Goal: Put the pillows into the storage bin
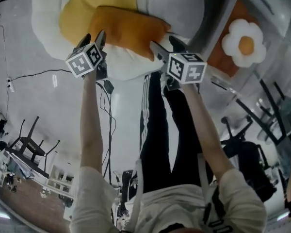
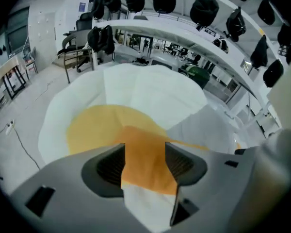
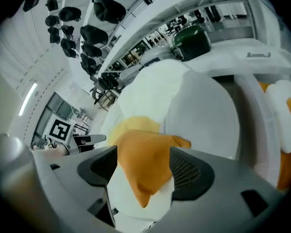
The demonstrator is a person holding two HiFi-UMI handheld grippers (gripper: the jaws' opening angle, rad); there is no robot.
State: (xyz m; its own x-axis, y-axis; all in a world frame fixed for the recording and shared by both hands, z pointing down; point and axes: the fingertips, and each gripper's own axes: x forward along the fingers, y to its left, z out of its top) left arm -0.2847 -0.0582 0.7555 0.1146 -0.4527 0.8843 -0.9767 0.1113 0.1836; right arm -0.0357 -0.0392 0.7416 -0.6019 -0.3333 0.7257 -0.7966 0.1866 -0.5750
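While both arms reach forward, we see the left gripper (image 1: 93, 37) (image 2: 145, 163) and right gripper (image 1: 165, 43) (image 3: 143, 168) each clamped on the orange pillow (image 1: 131, 27) (image 2: 143, 140) (image 3: 145, 152), jaws pressed on its cloth from both sides. It lies against a big egg pillow (image 1: 48, 13) (image 2: 150, 91) (image 3: 199, 110), white with a yellow yolk. We cannot tell if the orange piece is separate from it. Both are held up just left of the storage bin (image 1: 222, 18), not inside it. A small egg pillow (image 1: 243, 43) (image 3: 286, 110) already lies in the bin on orange fabric. Black trouser legs (image 1: 160, 130) show below the grippers.
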